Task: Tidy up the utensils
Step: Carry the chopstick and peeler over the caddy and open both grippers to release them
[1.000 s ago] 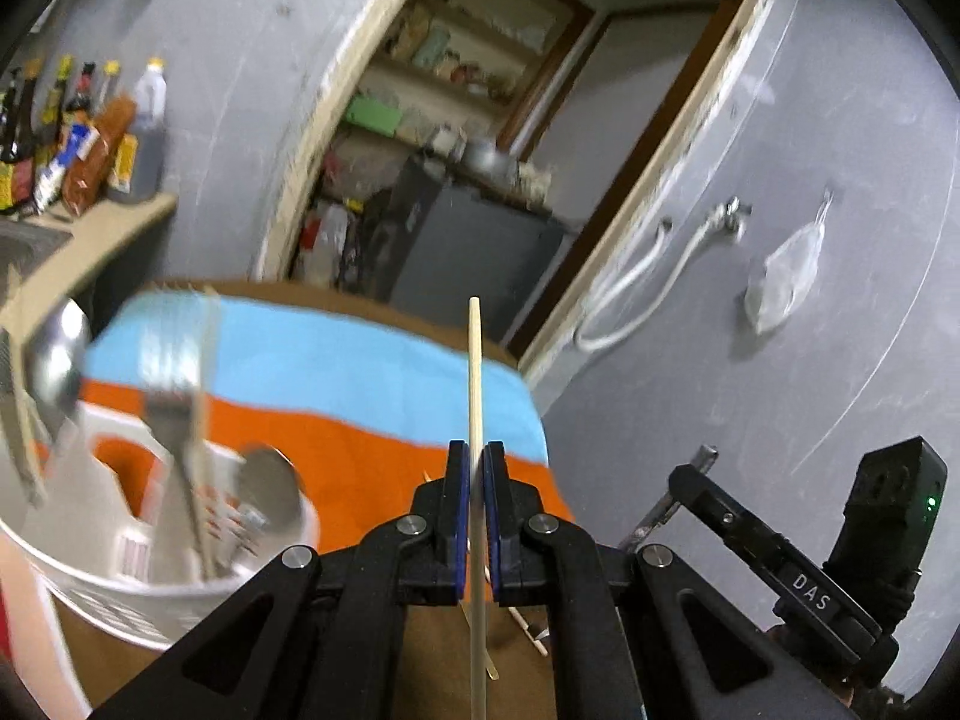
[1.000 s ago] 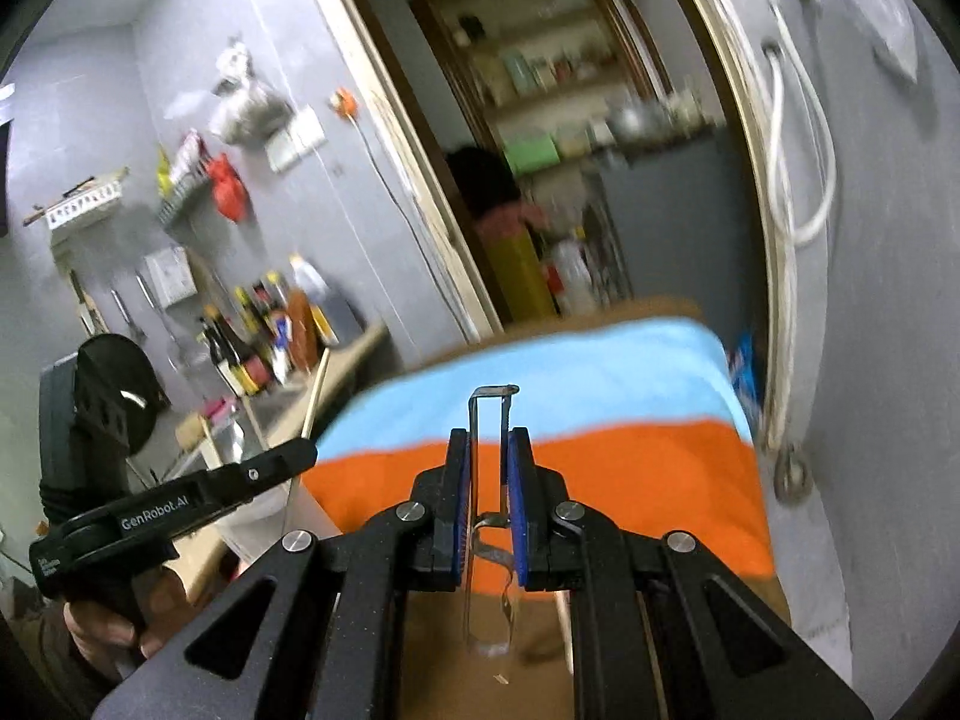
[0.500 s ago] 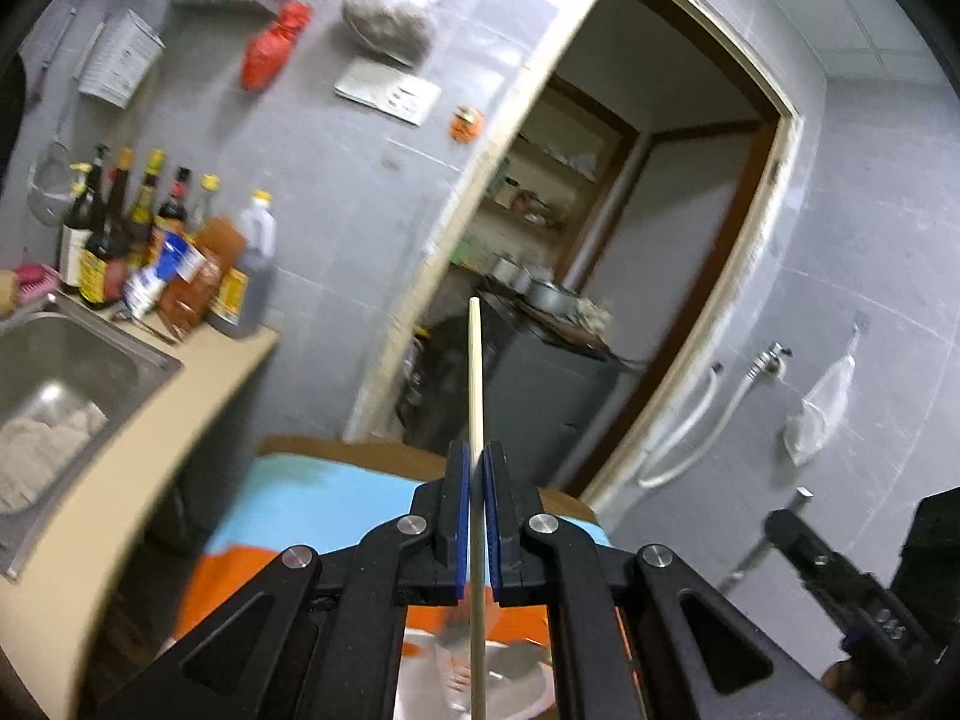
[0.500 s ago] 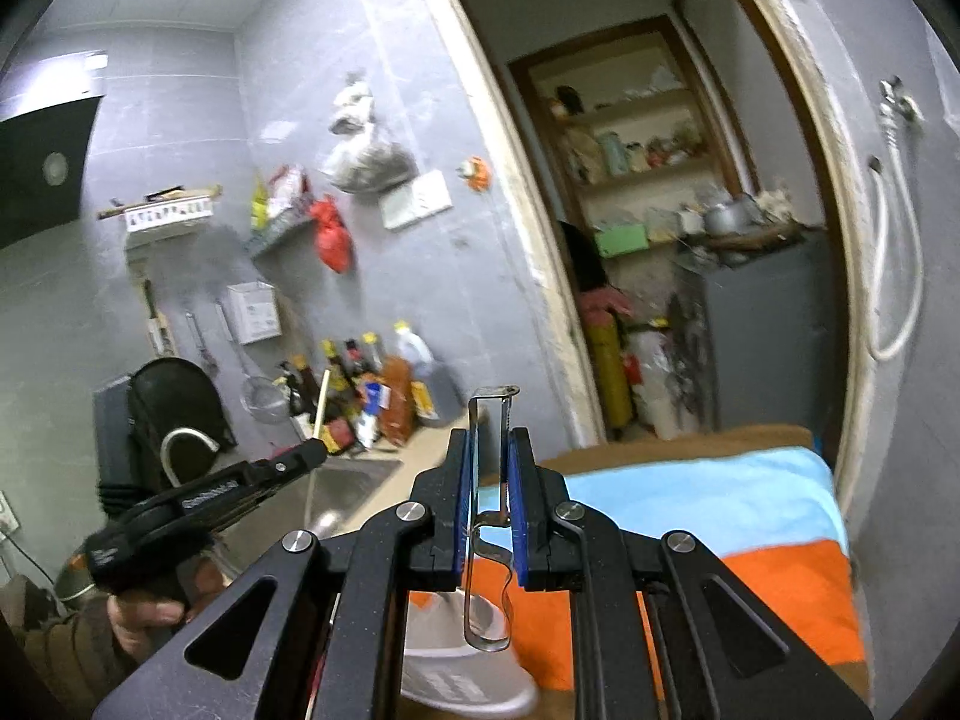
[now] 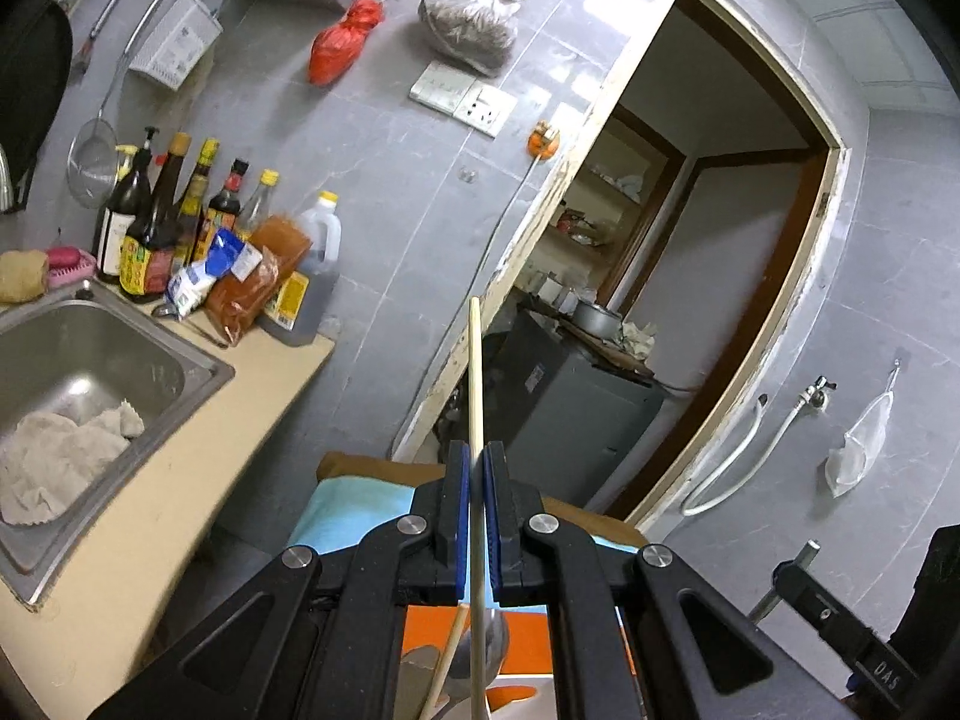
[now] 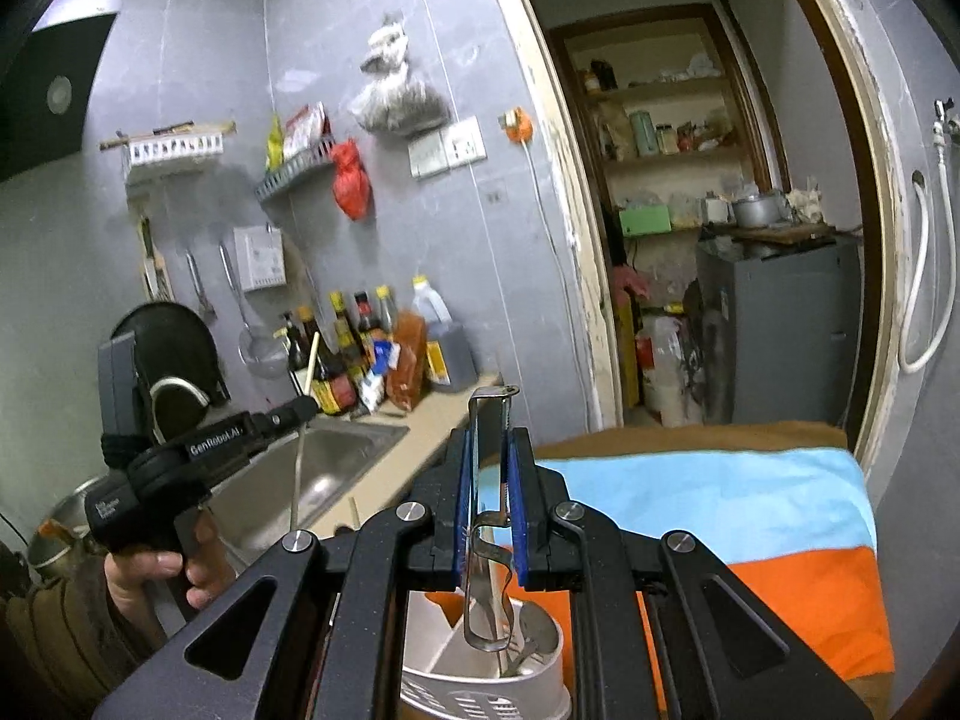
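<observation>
Between my left jaws [image 5: 474, 516] sits a wooden chopstick [image 5: 475, 384], clamped tight by the blue pads [image 5: 461, 516] w/ almost no gap; it stands upright, its top end well above the jaws against the grey wall [image 5: 390, 192], its lower end running down past them. Just below, a 2nd wooden stick [image 5: 447, 660] leans beside it, plus a metal spoon bowl [image 5: 498, 648], blurred. My right jaws [image 6: 491, 504] are closed on a bent metal utensil [image 6: 489, 456], prob. tongs or a peeler, can't tell which; it's upright too, squared top above the pads, curved lower part hanging just over the white utensil caddy [image 6: 480, 678]. Caddy has metal cutlery [image 6: 528, 642] inside, and stands on the striped cloth [image 6: 750, 516], blue then orange, over the bench [image 6: 720, 435]. From the right cam my left hand [image 6: 159, 570] shows gripping its black handle, chopstick up, off to the left over the steel sink [image 6: 336, 450]. Sink holds a crumpled rag [image 5: 54, 456]. Behind it, sauce bottles [image 5: 156, 222] and an oil jug [image 5: 312, 264] crowd the beige counter [image 5: 198, 450]. Farther out: red bag [image 5: 345, 42] on wall, doorway [image 5: 690, 300] w/ a grey cabinet [image 5: 576, 420] inside.
</observation>
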